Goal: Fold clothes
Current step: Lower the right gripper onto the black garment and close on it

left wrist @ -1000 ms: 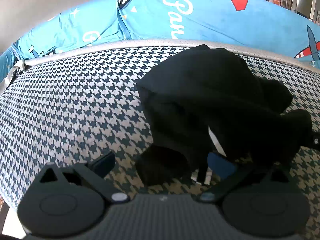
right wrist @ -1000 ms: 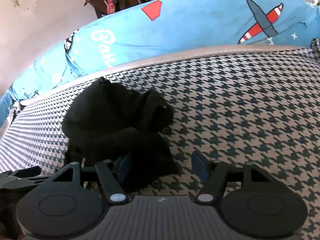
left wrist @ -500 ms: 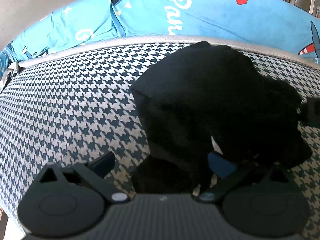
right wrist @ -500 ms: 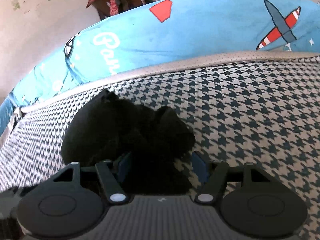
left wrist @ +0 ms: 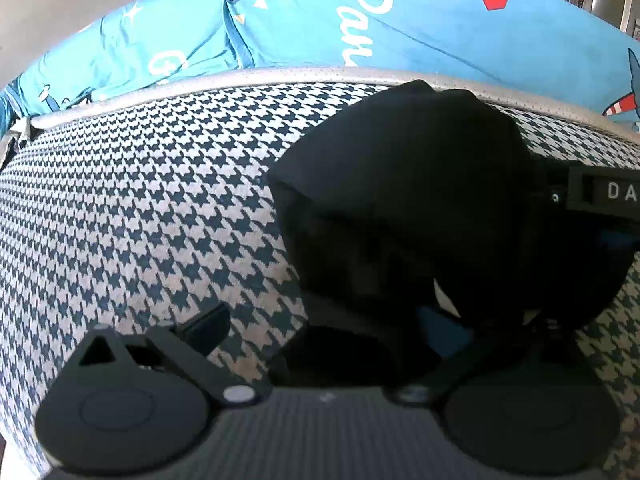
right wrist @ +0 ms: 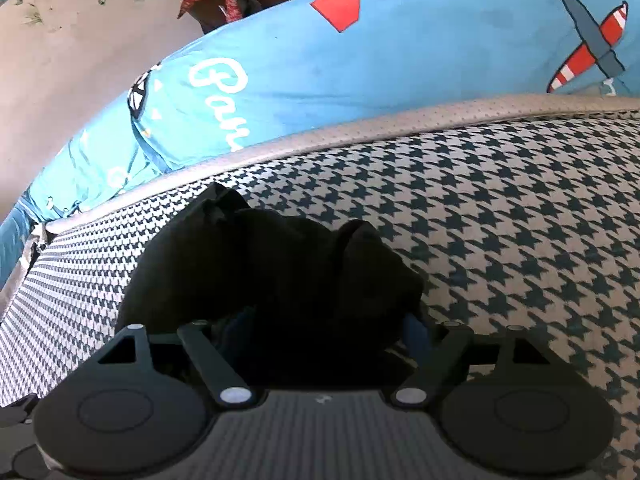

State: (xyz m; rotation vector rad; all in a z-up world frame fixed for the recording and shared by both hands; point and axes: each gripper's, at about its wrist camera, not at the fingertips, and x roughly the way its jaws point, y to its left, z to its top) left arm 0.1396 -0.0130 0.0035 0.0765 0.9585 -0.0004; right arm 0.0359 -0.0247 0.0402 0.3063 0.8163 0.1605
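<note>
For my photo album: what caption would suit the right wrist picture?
Crumpled black garment on a houndstooth cushion, the right tool straddling its near edge.

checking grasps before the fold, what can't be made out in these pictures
- Left wrist view: the garment covers most of one finger of the left gripper, so contact is unclear.
- Right wrist view: the right gripper fingertips are buried in cloth; whether it is clamped cannot be told.
- Both views: the garment's type and edges are lost in black folds.
</note>
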